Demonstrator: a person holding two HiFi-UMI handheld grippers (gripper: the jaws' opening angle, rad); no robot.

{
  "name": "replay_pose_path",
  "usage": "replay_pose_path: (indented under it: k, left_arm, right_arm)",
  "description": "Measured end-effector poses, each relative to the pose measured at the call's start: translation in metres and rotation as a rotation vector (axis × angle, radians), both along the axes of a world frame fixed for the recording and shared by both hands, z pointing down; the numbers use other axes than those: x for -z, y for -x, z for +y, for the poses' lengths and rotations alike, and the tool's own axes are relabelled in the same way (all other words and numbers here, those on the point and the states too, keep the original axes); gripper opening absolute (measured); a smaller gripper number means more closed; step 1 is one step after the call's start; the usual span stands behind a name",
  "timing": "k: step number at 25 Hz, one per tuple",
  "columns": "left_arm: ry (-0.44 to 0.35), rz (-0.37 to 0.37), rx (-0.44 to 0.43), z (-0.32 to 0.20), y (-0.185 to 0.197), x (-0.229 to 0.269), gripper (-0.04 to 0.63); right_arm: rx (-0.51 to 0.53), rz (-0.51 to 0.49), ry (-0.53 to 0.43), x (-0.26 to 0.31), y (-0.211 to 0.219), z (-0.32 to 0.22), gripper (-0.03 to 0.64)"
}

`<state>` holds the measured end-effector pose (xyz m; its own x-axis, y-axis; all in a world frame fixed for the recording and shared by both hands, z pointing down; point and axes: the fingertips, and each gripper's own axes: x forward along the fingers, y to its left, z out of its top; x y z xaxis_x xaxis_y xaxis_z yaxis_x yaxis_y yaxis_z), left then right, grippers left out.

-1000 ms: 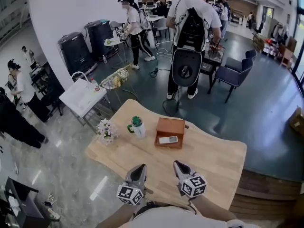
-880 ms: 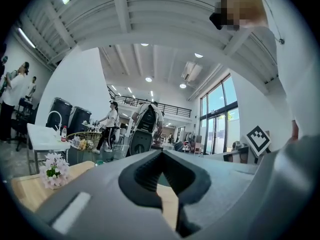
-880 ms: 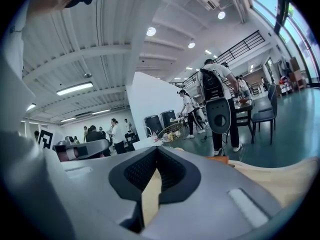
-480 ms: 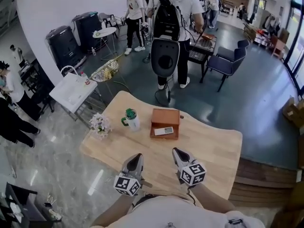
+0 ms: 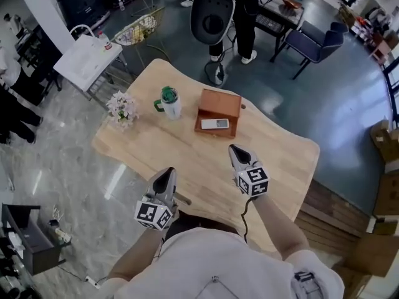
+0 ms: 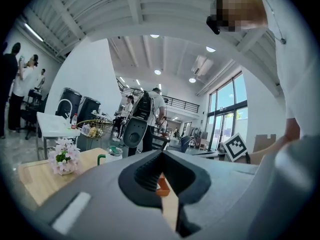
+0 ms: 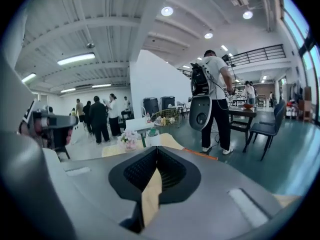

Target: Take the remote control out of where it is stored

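A pale grey remote control [image 5: 215, 124] lies on the front part of a brown wooden box [image 5: 220, 108] on the far half of the wooden table [image 5: 206, 167]. My right gripper [image 5: 235, 151] hovers over the table just short of the box, jaws shut and empty. My left gripper [image 5: 166, 176] is near the table's front edge, further from the box, also shut on nothing. A corner of the orange-brown box [image 6: 161, 186] shows through the left gripper's jaws.
A white mug with a green lid [image 5: 169, 101] and a small bunch of pale flowers [image 5: 121, 108] stand left of the box. A person with a backpack [image 5: 215, 17] and chairs [image 5: 315, 42] are beyond the table's far edge. A white side table [image 5: 81, 58] stands at far left.
The head view has tilted down and nearer, so the table fills more of it. The right gripper has advanced toward the box; the left has stayed near the front edge.
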<state>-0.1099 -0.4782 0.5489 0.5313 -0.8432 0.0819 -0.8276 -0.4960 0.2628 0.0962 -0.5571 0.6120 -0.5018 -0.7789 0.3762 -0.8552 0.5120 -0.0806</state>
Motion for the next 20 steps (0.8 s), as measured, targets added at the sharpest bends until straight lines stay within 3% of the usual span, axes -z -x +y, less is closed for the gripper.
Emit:
replay_pose_path:
  k: [9,14,20]
  left_arm:
    - [0.112,0.015,0.138,0.011,0.046,-0.051,0.002]
    - [0.181,0.023,0.216,0.026,0.071,-0.081,0.002]
    - [0.216,-0.002,0.288,0.046,0.1,-0.116,0.002]
  right_arm:
    - [0.319,0.347,0.018,-0.094,0.007,-0.086,0.098]
    - [0.464,0.596,0.124,-0.162,0.009,-0.132,0.13]
    - [0.626,0.917,0.28,-0.257,-0.002,-0.171,0.218]
